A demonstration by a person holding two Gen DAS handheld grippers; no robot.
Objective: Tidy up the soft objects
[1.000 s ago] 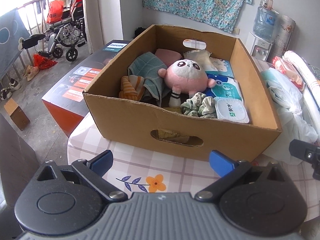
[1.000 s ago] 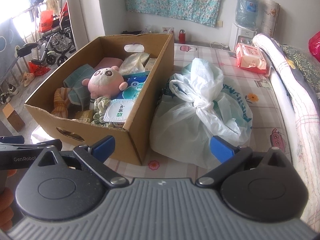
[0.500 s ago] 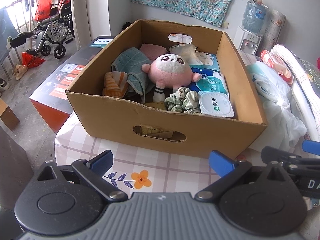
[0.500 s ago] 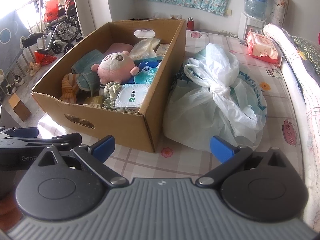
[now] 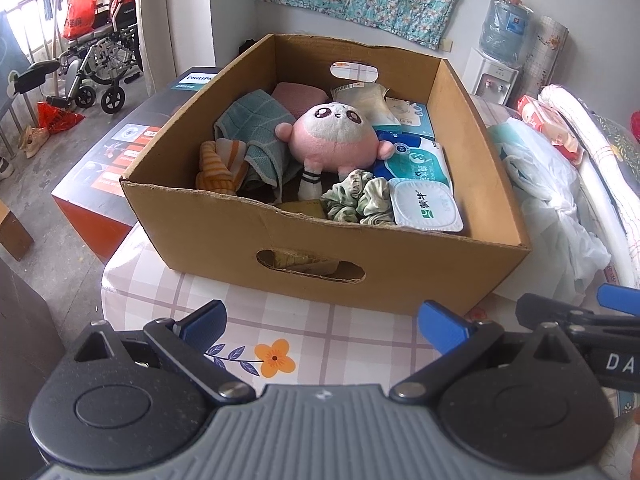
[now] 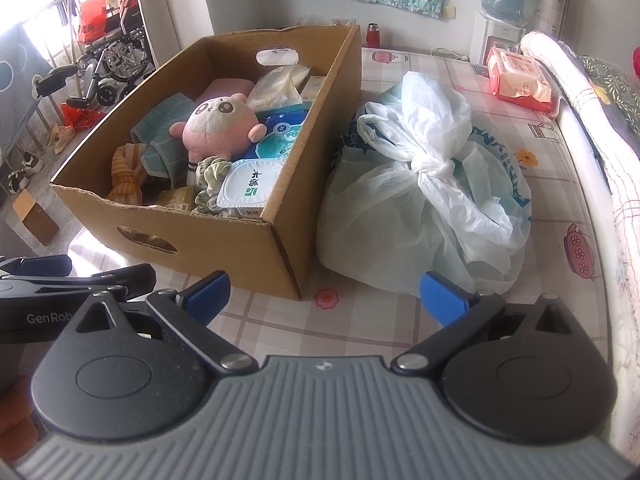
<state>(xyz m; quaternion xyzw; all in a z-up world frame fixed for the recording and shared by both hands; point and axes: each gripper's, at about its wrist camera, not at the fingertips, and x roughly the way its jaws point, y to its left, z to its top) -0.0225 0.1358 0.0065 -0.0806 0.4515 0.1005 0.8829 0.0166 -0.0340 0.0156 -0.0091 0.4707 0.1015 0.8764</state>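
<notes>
Left gripper [image 5: 322, 324] sits low in frame, blue-tipped fingers [image 5: 206, 320] spread wide and empty. Right gripper [image 6: 326, 294] likewise, fingers [image 6: 444, 298] wide apart, holding nothing.

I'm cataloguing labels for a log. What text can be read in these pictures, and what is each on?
"PHILIPS": dark carton left of the cardboard box.
"GenRob", cut off: left gripper, its side seen in the right wrist view.
"DA", cut off: right gripper, its side seen in the left wrist view.
Yogurt cup lid, blue wipes pack, water bottle label: print too small or blurred.
</notes>
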